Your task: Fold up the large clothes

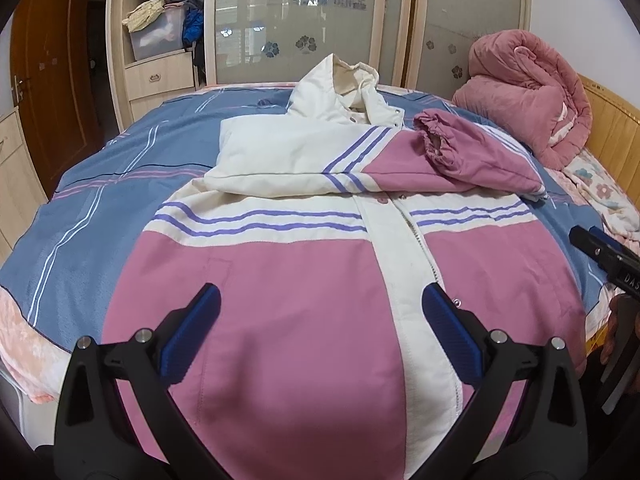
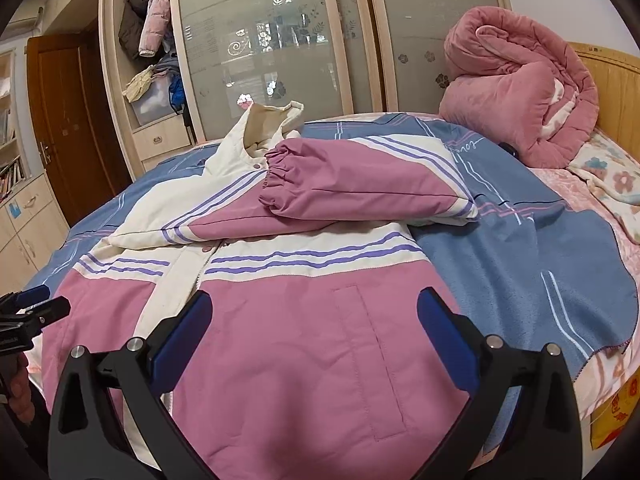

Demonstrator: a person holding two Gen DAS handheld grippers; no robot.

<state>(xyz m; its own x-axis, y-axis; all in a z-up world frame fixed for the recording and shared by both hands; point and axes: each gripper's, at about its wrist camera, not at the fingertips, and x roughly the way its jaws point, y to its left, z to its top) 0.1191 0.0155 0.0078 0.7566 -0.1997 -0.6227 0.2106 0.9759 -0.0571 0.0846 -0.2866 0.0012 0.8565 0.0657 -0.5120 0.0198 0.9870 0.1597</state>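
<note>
A large pink and cream jacket (image 1: 304,280) with purple stripes lies front up on the bed; it also shows in the right wrist view (image 2: 288,328). Both sleeves are folded across its chest, the pink cuffed sleeve (image 2: 344,188) on top, and the cream hood (image 1: 344,88) points away. My left gripper (image 1: 320,308) is open and empty, hovering over the jacket's lower left part. My right gripper (image 2: 316,316) is open and empty over the lower right part, near a pocket slit (image 2: 372,360). Each gripper shows at the edge of the other's view.
The bed has a blue striped cover (image 1: 100,192). A rolled pink quilt (image 2: 520,100) sits by the wooden headboard (image 2: 616,92) at the right. A wardrobe with glass sliding doors (image 1: 288,20) and open shelves stands behind the bed. A brown door (image 2: 68,128) is at the left.
</note>
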